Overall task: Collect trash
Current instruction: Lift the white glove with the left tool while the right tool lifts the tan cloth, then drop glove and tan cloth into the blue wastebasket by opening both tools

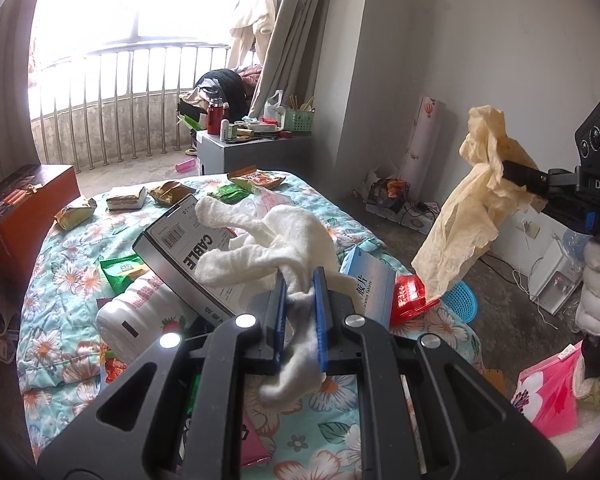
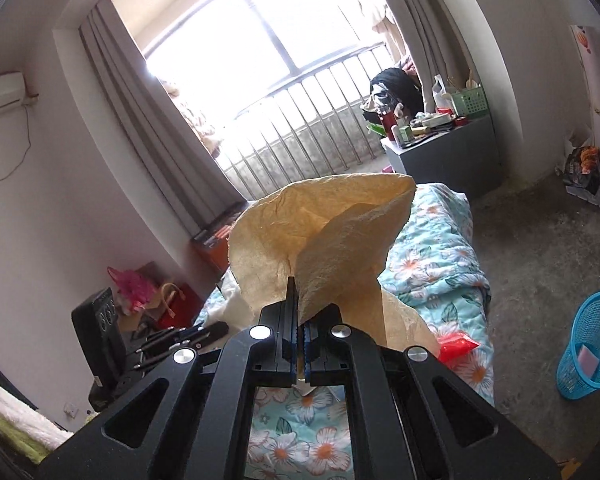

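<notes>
My left gripper point(image 1: 300, 278) is shut on a crumpled white tissue point(image 1: 260, 240) and holds it above the floral quilt point(image 1: 60, 280). To the right, my right gripper point(image 1: 520, 178) is raised above the bed's edge. It is shut on a large yellowish sheet of paper point(image 1: 460, 232) that hangs down from it. In the right wrist view the right gripper point(image 2: 298, 286) pinches that yellowish paper point(image 2: 320, 232), which fans up and hides the middle of the bed. A blue mesh basket point(image 2: 596, 344) stands on the floor to the right of the bed, also seen as the blue basket point(image 1: 460, 300).
On the quilt lie a grey cable box point(image 1: 188, 256), a white bottle point(image 1: 132, 316), green packets point(image 1: 120, 272), a blue tablet box point(image 1: 368, 284), a red packet point(image 1: 410, 294) and snack wrappers point(image 1: 76, 212). A gloved hand point(image 1: 596, 292) holds the right gripper. A grey cabinet point(image 1: 236, 152) stands beyond the bed.
</notes>
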`<state>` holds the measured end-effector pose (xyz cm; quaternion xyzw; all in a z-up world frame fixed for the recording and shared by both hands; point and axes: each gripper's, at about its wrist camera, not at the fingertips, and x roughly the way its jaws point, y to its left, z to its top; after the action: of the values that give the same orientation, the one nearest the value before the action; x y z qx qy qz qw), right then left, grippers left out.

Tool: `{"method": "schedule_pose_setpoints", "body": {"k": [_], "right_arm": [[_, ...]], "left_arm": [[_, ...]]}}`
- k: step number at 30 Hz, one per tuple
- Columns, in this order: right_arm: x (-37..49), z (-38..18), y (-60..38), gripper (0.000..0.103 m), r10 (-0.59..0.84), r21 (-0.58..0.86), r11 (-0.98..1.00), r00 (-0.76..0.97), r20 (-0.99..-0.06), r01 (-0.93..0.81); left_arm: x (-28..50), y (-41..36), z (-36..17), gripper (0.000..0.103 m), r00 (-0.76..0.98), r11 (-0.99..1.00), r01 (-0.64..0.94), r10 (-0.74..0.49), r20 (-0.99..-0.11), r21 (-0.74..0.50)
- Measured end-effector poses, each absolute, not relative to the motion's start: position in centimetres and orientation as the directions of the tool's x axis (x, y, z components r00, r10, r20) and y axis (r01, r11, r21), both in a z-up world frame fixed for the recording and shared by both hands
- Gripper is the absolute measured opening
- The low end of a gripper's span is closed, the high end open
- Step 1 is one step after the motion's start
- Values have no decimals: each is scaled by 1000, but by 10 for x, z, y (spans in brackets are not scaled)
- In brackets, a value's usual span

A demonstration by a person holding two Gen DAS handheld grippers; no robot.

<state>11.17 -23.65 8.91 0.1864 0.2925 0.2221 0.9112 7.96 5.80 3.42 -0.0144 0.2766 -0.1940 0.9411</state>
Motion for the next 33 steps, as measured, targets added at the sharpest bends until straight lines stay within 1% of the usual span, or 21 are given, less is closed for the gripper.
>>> {"method": "schedule_pose_setpoints", "body": {"k": [3,6,9,11,15,19,22,25,29,33], "right_arm": [[105,99,-243,2,544,497,804,741,-393,-327],[98,110,-256,2,522,493,809,776,-354,-319],[92,115,-276,2,471,491,826,817,-333,-276],[85,114,-295,2,431,498,834,842,-323,-236],[72,108,-339,2,316,503,856,889,-331,-118],[60,97,-386,2,209,517,856,913,-349,2],[55,82,-424,2,121,514,852,917,-381,101],[57,61,-464,2,56,525,828,901,-430,199],[72,19,-526,2,28,591,738,859,-510,326],[89,-28,-582,2,44,643,635,811,-584,429]], "left_arm": [[77,58,42,11,776,922,363,-381,-503,-138],[78,47,54,11,777,909,395,-407,-480,-131],[80,27,68,11,763,883,454,-455,-459,-121],[85,8,77,11,734,851,509,-509,-451,-132],[99,-46,90,11,639,765,627,-613,-465,-148],[119,-113,93,11,510,668,723,-689,-514,-178],[132,-170,90,11,413,599,778,-715,-564,-191],[147,-230,79,11,329,539,822,-714,-619,-185],[174,-313,48,11,231,474,866,-660,-715,-158],[196,-389,-2,11,187,416,906,-556,-810,-76]]}}
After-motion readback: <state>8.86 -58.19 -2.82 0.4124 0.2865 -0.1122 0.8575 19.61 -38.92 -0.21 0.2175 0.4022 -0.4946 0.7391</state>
